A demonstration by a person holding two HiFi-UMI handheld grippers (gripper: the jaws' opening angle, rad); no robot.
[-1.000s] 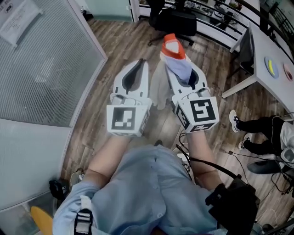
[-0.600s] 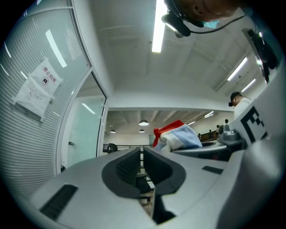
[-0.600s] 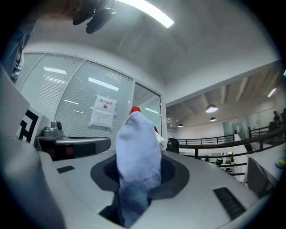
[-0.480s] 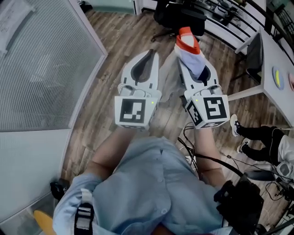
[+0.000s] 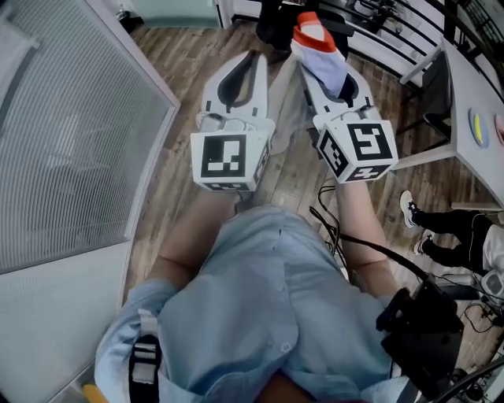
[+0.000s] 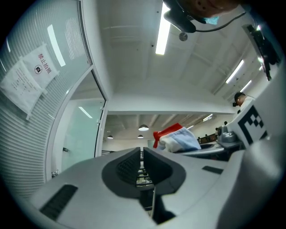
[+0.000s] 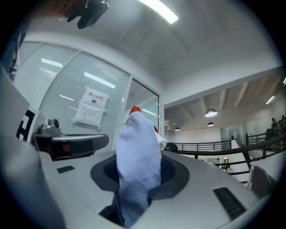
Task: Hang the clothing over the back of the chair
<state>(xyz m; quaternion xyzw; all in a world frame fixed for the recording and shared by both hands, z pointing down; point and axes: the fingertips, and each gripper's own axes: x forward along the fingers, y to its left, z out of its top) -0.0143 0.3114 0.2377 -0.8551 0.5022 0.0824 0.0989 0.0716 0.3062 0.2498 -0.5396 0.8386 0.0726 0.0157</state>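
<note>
Clothing, light blue with a red end, is clamped in the right tool in the head view, just short of the black office chair. The left tool beside it is closed on nothing. I judge this as the carrying step: bring the bundle higher than the chair's back, then let the fabric fall on both sides of it.

Left gripper view: jaws together, empty.

Right gripper view: jaws narrow, pinching the cloth.

Count: two tools, one garment, one chair, one counter right of the chair.
</note>
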